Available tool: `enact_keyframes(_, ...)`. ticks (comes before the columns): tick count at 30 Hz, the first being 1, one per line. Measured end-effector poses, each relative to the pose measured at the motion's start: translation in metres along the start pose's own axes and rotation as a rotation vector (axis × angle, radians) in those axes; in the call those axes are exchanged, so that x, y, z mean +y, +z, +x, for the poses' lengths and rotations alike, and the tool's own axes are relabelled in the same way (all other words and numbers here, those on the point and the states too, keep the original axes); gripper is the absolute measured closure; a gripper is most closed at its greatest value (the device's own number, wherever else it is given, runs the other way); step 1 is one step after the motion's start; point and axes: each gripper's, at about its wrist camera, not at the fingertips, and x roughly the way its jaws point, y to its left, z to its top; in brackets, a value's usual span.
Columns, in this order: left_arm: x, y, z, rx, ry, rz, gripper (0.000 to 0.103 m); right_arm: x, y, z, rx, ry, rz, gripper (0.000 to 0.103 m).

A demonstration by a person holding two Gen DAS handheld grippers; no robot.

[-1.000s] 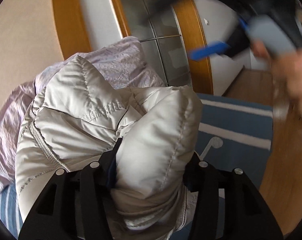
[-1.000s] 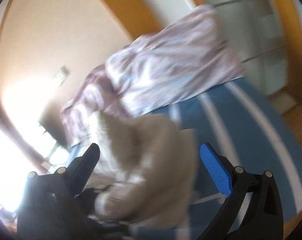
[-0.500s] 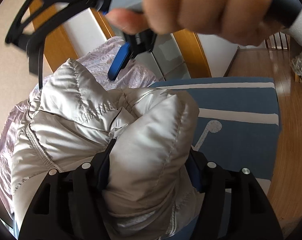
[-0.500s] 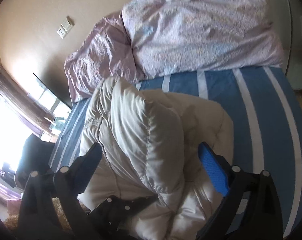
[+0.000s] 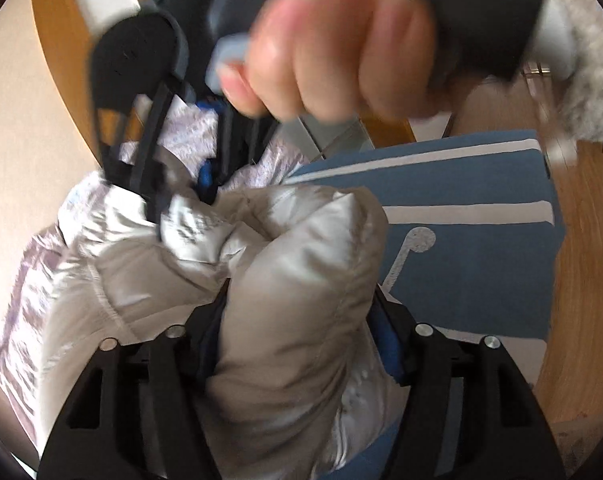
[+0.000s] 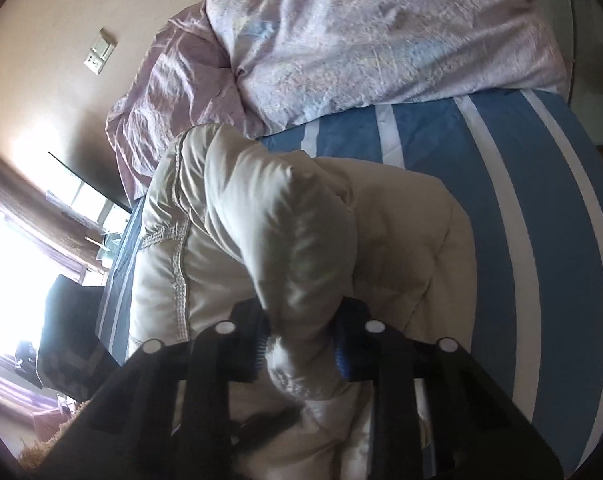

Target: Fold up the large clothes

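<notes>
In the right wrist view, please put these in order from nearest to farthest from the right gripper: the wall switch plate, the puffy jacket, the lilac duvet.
1. Puffy jacket: clamped between the fingers of the right gripper.
2. Lilac duvet: beyond the jacket, at the head of the striped bed cover.
3. Wall switch plate: upper left, on the wall behind the bedding.

Black gripper (image 6: 299, 350), blue pads (image 6: 340, 354), silver screws, bare-skinned hand (image 5: 337, 36)
</notes>
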Motion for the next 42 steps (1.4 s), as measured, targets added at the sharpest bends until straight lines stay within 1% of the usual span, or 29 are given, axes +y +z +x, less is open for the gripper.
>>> enact_keyframes(3, 0.007, -0.003, -0.024, -0.033, -0.004, 0.005, 0.039, -0.007, 0.000, 0.001, -0.011, 0.013, 0.014, 0.079)
enact_keyframes(6, 0.024, -0.004, -0.050, -0.053, -0.007, -0.016, 0.037, -0.017, 0.000, 0.003, -0.020, 0.028, 0.039, 0.079)
enact_keyframes(9, 0.063, -0.002, -0.071, -0.049, -0.024, -0.111, 0.033, -0.020, -0.002, 0.005, -0.027, 0.036, 0.044, 0.079)
enact_keyframes(12, 0.128, -0.001, -0.083, -0.028, -0.076, -0.305, 0.028, -0.022, -0.004, 0.006, -0.035, 0.039, 0.041, 0.078)
enact_keyframes(14, 0.164, -0.004, -0.079, -0.023, -0.077, -0.404, 0.026, -0.022, -0.004, 0.007, -0.037, 0.037, 0.041, 0.077)
enact_keyframes(16, 0.193, -0.008, -0.066, 0.001, -0.045, -0.461, 0.026, -0.022, -0.007, 0.007, -0.042, 0.035, 0.042, 0.077)
enact_keyframes(17, 0.207, -0.011, -0.054, 0.028, -0.031, -0.493, 0.026, -0.023, -0.008, 0.007, -0.044, 0.036, 0.048, 0.077)
enact_keyframes(20, 0.229, -0.020, -0.022, 0.090, -0.041, -0.565, 0.026, -0.027, -0.010, 0.009, -0.054, 0.035, 0.060, 0.076)
enact_keyframes(24, 0.244, -0.030, 0.006, 0.132, -0.066, -0.631, 0.026, -0.031, -0.014, 0.009, -0.068, 0.027, 0.060, 0.076)
enact_keyframes(28, 0.245, -0.035, 0.020, 0.151, -0.038, -0.644, 0.026, -0.035, -0.017, 0.010, -0.086, 0.023, 0.073, 0.076)
enact_keyframes(32, 0.240, -0.037, 0.028, 0.184, -0.011, -0.646, 0.026, -0.038, -0.019, 0.010, -0.097, 0.002, 0.083, 0.076)
enact_keyframes(37, 0.235, -0.037, 0.034, 0.198, -0.012, -0.650, 0.026, -0.042, -0.020, 0.011, -0.105, -0.015, 0.088, 0.076)
enact_keyframes(42, 0.228, -0.033, 0.039, 0.216, -0.023, -0.623, 0.026, -0.043, -0.021, 0.011, -0.109, -0.025, 0.089, 0.076)
